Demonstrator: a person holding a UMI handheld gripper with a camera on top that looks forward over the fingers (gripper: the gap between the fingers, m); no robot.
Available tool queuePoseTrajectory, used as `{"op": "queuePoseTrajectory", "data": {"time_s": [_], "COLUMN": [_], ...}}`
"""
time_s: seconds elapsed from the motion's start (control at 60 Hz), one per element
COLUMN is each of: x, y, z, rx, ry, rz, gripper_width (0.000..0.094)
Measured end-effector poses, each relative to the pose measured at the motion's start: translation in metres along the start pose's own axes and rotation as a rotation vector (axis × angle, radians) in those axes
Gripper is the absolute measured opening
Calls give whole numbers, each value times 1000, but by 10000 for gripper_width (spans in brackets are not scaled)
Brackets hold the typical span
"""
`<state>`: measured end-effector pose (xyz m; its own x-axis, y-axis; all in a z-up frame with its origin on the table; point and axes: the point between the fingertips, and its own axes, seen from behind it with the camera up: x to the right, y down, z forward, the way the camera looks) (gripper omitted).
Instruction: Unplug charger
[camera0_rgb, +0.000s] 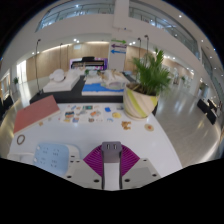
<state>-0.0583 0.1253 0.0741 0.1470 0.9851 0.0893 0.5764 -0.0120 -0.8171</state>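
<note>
My gripper (111, 152) has its purple pads (96, 158) drawn together around a small charger (111, 150), with a grey block at the tips and a white body running back between the fingers. Both pads press on its sides. The charger is held above the white table (160, 140), clear of the things on it. No socket or cable shows.
A potted palm in a white pot (141, 100) stands beyond the fingers to the right. A salmon sheet (35, 113) and a light blue item (55, 153) lie to the left. Small round things (95, 115) and a blue mat (100, 88) lie ahead.
</note>
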Motion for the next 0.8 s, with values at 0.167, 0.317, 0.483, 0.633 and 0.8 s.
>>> {"op": "queuePoseTrajectory", "data": {"time_s": [0.167,0.317,0.483,0.633,0.8], "x": [-6,-4,14,32,37], "y": [55,66,39,18,37], "z": [42,39,-31,-150,-253], "rx": [-130,-189,-158,-137,-155], "ry": [-31,-44,-15,6,2], "rz": [-46,-36,-38,-18,8], "gripper_width": [272,736,847,847,846]}}
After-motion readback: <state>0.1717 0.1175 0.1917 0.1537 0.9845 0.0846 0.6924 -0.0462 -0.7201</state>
